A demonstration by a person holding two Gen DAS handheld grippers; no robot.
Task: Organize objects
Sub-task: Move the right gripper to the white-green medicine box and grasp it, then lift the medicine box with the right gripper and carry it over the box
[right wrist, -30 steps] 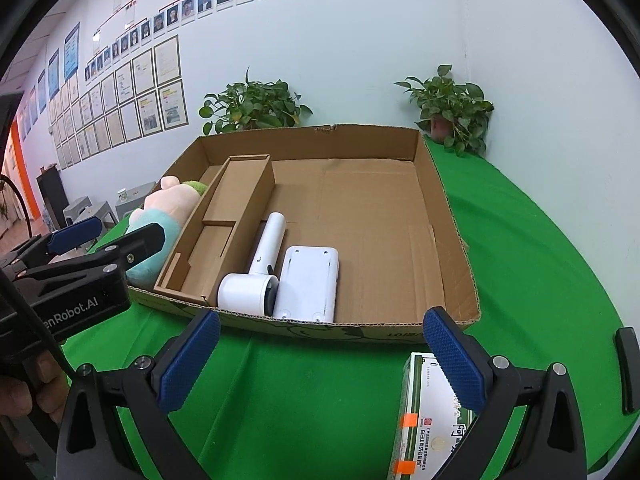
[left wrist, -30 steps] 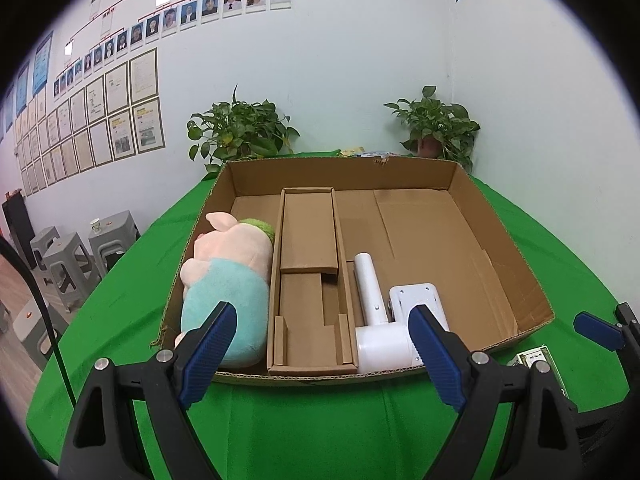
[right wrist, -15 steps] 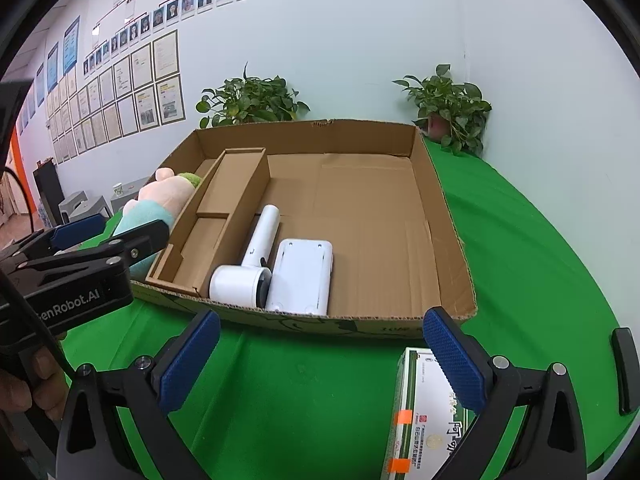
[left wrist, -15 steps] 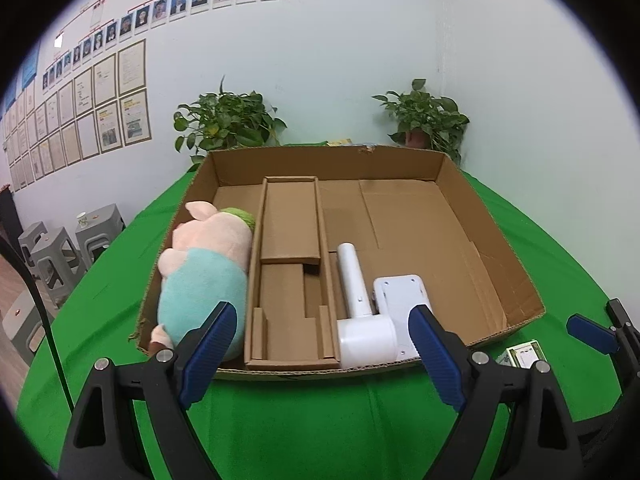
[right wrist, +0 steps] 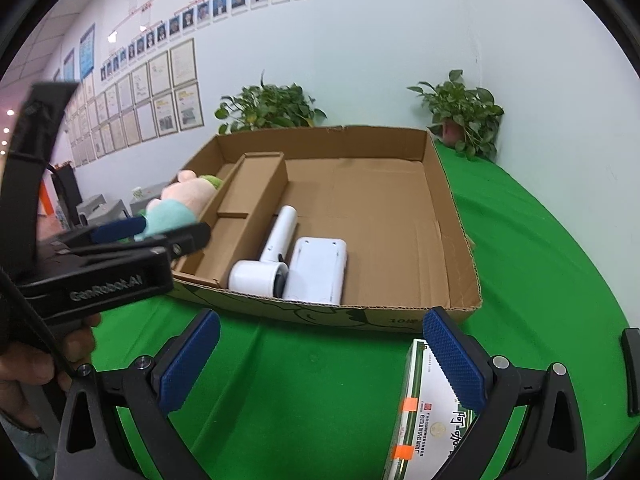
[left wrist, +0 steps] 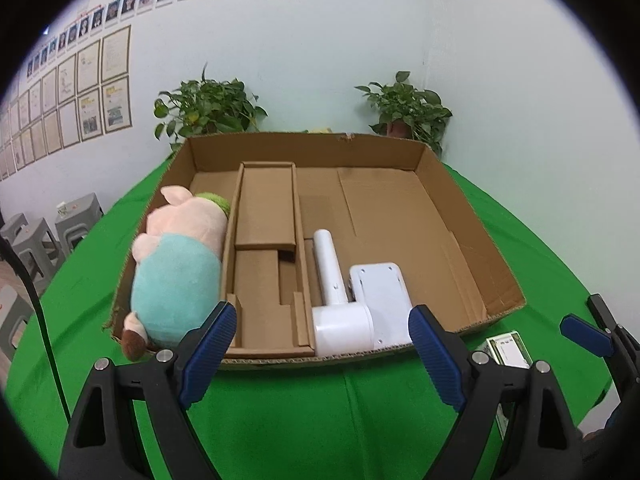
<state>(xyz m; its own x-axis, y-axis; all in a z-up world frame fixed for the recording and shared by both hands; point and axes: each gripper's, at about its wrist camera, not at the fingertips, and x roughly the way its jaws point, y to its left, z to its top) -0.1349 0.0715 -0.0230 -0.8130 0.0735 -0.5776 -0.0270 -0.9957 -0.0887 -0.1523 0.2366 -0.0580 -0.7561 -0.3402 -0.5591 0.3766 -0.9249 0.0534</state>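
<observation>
A large open cardboard box (left wrist: 460,208) (right wrist: 436,184) lies on the green table. In it lie a pink and teal plush pig (left wrist: 180,264) (right wrist: 180,204) at the left, a cardboard insert (left wrist: 268,248) (right wrist: 244,208), and a white hair dryer (left wrist: 336,300) (right wrist: 272,248) beside a flat white device (left wrist: 382,296) (right wrist: 320,268). A green and white carton (right wrist: 428,412) (left wrist: 508,350) lies on the cloth in front of the box's right corner. My left gripper (left wrist: 322,350) is open and empty before the box. My right gripper (right wrist: 320,360) is open and empty, its right finger over the carton.
Two potted plants (left wrist: 208,108) (left wrist: 404,106) stand behind the box against the wall. Grey stools (left wrist: 36,236) stand off the table's left side. The left gripper's body (right wrist: 100,264) and the hand holding it fill the left of the right wrist view.
Both grippers have drawn back a little from the box and stayed open. The carton shows more fully under the right gripper. Nothing in the box has moved.
</observation>
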